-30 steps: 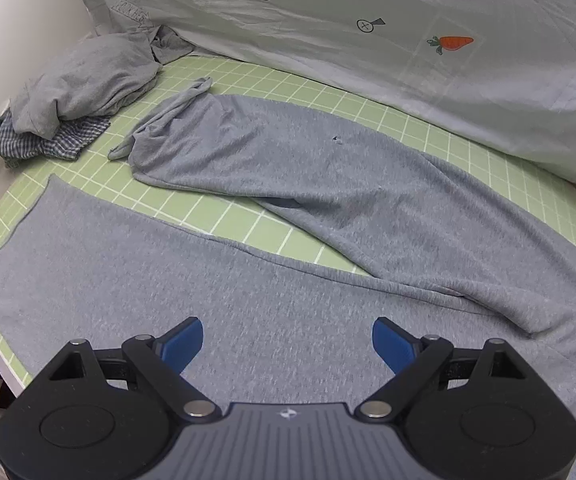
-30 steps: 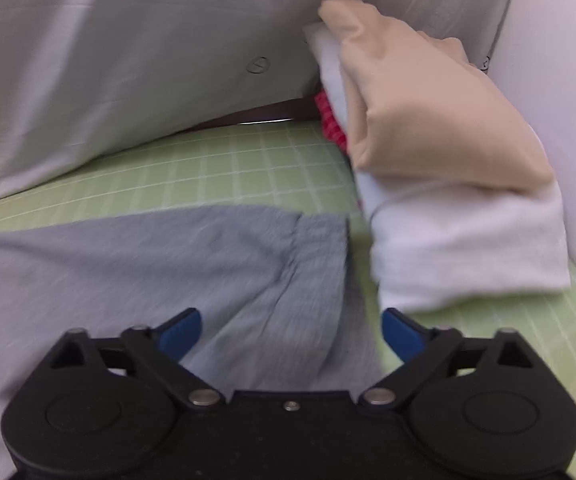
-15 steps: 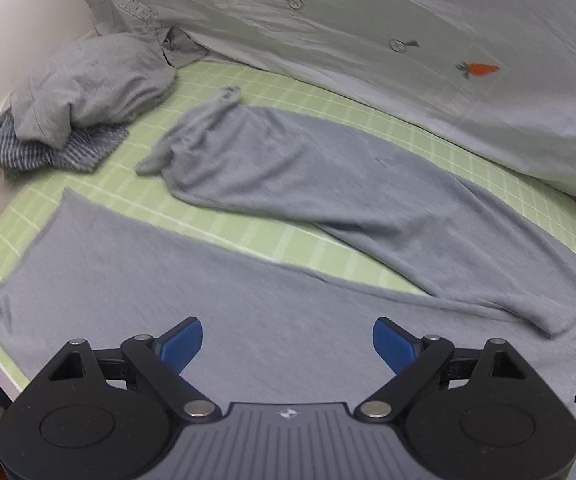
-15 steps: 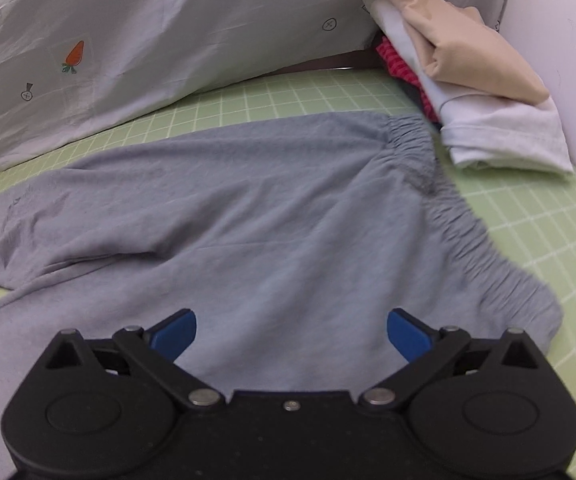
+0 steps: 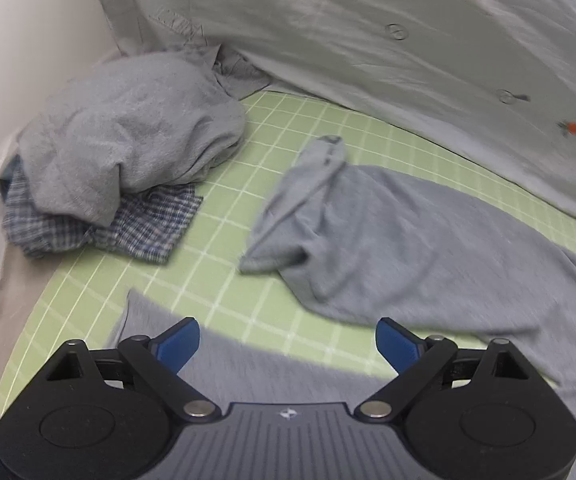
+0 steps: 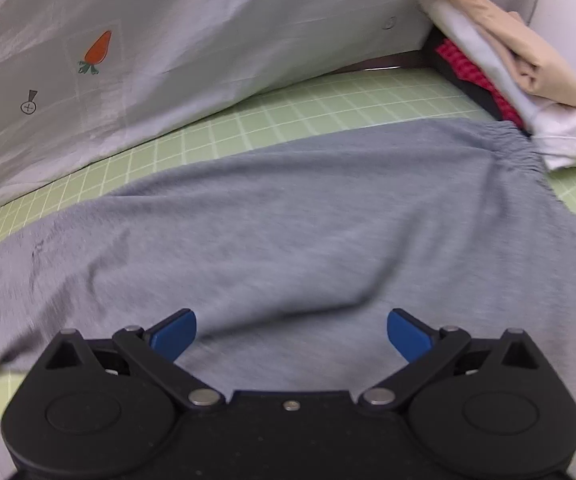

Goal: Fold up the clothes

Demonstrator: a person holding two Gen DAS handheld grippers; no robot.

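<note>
Grey trousers [image 6: 328, 220] lie spread on the green mat [image 5: 247, 184], both legs apart. Left gripper [image 5: 288, 340] and right gripper [image 6: 292, 330] hover wide open, holding nothing. I'd say folding hasn't started; next each must pinch an edge.

**Left gripper spread above grey trousers**

The left gripper [image 5: 287, 342] hangs with jaws wide apart over grey trousers [image 5: 408, 248] on the green grid mat [image 5: 223, 216]. At ten o'clock, a crumpled grey garment [image 5: 127, 132] sits atop checked cloth [image 5: 143, 224].

Grey trousers [image 6: 308, 216] spread flat on green grid mat [image 6: 328, 100], far leg end crumpled
</note>
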